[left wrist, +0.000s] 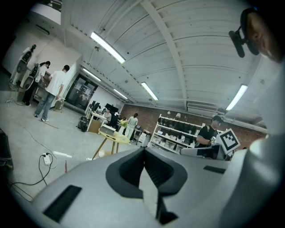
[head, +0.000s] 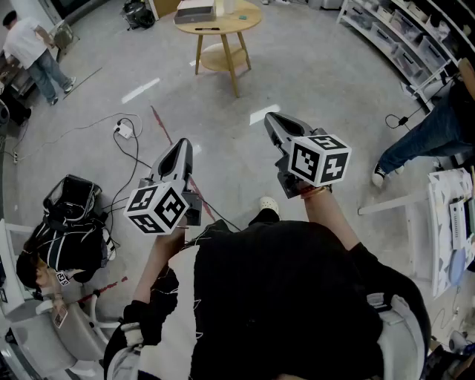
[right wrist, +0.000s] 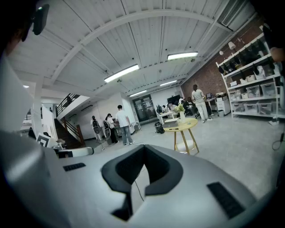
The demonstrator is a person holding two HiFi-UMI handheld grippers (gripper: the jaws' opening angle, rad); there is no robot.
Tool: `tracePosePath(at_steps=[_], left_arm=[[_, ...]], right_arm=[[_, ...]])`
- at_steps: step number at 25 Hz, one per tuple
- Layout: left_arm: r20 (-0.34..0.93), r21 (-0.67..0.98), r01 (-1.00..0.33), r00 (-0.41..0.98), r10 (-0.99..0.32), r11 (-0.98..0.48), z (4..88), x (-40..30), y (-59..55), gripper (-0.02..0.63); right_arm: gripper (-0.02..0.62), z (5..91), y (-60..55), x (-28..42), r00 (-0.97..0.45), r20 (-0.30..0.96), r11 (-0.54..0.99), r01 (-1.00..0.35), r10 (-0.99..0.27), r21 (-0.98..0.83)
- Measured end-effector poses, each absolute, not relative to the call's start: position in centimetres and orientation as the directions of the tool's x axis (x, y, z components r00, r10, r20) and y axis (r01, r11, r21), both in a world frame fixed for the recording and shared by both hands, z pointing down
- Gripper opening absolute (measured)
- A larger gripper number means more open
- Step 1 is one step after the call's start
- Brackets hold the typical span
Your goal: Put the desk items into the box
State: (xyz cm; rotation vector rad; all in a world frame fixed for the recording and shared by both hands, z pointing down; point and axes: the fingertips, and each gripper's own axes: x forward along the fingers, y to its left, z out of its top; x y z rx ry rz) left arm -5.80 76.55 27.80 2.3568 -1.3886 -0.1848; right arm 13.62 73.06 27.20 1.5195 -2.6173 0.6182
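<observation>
Grey floor (head: 319,82) lies under left tongs (head: 182,143) and right tongs (head: 272,117), both closed, empty; yellow table (head: 241,21) beyond.

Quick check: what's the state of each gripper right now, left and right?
Grey left gripper: closed, jaws together, holding nothing.
Grey right gripper: closed, jaws together, holding nothing.

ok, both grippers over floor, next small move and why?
Probably step toward the round yellow table: left gripper and right gripper are both shut and empty over floor, and the table stands well ahead of them.
</observation>
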Motion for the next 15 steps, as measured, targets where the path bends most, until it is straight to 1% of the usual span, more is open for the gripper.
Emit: tracePosePath(at_steps=[6, 10, 15], left_arm=[[0.090, 0.402, -0.811, 0.498, -0.863, -0.425, 28.0, -5.9, 75.6, 0.011], [0.107, 0.417, -0.811, 0.492, -0.864, -0.410, 28.9, -5.9, 74.4, 0.011], [0.114, 0.423, -0.810, 0.492, -0.863, -0.406, 29.5, -5.0, 72.0, 0.011]], right_arm=[[0.003, 27.7, 71.9, 13.4, -0.512, 0.255, 0.438, -0.849, -0.820, -0.296], [0.003, 28.8, 70.6, 13.5, -0.504, 0.286, 0.434, -0.858, -0.815, -0.276], [0.003, 29.9, 67.6, 14.2, -0.512, 0.301, 0.437, -0.854, -0.805, -0.283]])
